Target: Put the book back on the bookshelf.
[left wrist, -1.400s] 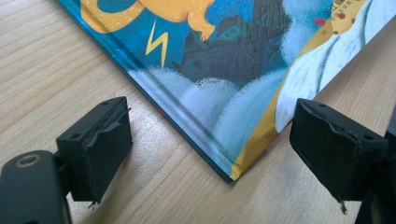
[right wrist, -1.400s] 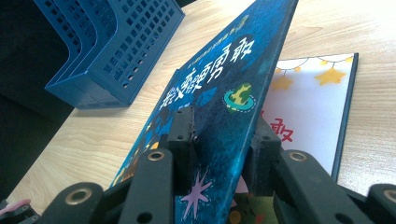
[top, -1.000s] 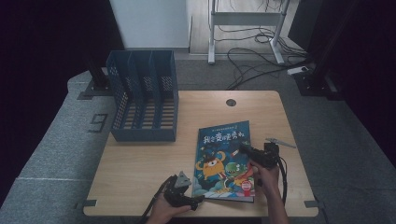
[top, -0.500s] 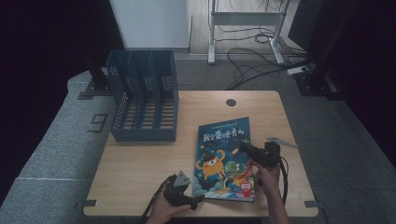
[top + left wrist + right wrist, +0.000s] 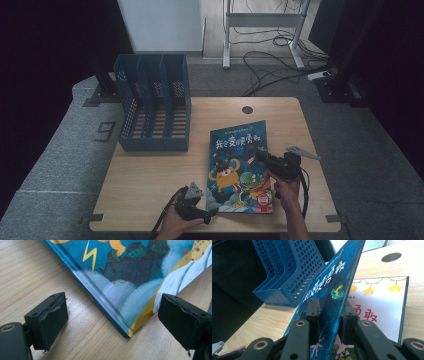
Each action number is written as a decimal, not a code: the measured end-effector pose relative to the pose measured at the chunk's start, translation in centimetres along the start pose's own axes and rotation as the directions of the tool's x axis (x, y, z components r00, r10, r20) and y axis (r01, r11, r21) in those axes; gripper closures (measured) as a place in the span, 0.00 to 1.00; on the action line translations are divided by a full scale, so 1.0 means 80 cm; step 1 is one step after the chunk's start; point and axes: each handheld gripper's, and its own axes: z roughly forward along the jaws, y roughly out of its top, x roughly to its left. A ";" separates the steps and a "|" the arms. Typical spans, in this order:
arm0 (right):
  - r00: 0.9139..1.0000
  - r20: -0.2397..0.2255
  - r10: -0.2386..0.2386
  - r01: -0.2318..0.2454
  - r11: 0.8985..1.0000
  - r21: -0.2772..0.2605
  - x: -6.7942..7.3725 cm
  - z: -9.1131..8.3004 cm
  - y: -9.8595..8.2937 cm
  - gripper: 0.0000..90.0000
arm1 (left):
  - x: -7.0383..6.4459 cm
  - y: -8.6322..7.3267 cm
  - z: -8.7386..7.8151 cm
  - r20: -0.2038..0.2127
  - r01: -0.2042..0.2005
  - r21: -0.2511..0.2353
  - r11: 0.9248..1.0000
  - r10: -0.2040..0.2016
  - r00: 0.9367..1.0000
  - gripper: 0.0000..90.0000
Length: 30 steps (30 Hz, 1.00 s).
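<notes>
A picture book [image 5: 239,167] lies on the right half of the wooden worktop [image 5: 150,175], spine to the left, near edge close to the worktop's front edge. The right gripper [image 5: 261,154] is clenched on the book's front cover [image 5: 329,295] at its right edge; in the right gripper view the cover stands lifted and tilted between the two black jaws, exposing a white first page [image 5: 382,302] with yellow stars and red characters, partly hidden behind the cover. From the high view the lift is hard to make out; the cover reads almost flat. The left gripper [image 5: 212,214] rests at the book's near-left corner, jaws spread apart and holding nothing; in the left gripper view the corner [image 5: 128,332] sits between the jaws, touching neither. The hand holding it is cut off by the bottom of the high view. A blue mesh file rack [image 5: 152,107] with three compartments stands at the worktop's left rear, well apart from the book. A round cable hole [image 5: 247,109] sits near the rear edge.
</notes>
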 end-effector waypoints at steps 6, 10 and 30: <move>1.000 -0.004 -0.017 0.016 1.000 -0.013 0.004 -0.002 0.001 0.81 | 0.000 0.000 0.000 -0.001 0.000 0.001 1.000 0.000 1.000 0.10; 1.000 -0.001 -0.012 0.012 1.000 -0.015 0.003 -0.001 0.001 0.81 | -0.002 0.000 0.000 -0.011 -0.024 0.013 1.000 0.024 1.000 0.10; 1.000 0.010 0.006 -0.005 1.000 -0.030 0.000 -0.003 0.001 0.82 | -0.006 0.000 0.002 -0.041 -0.028 0.013 1.000 0.029 0.999 0.09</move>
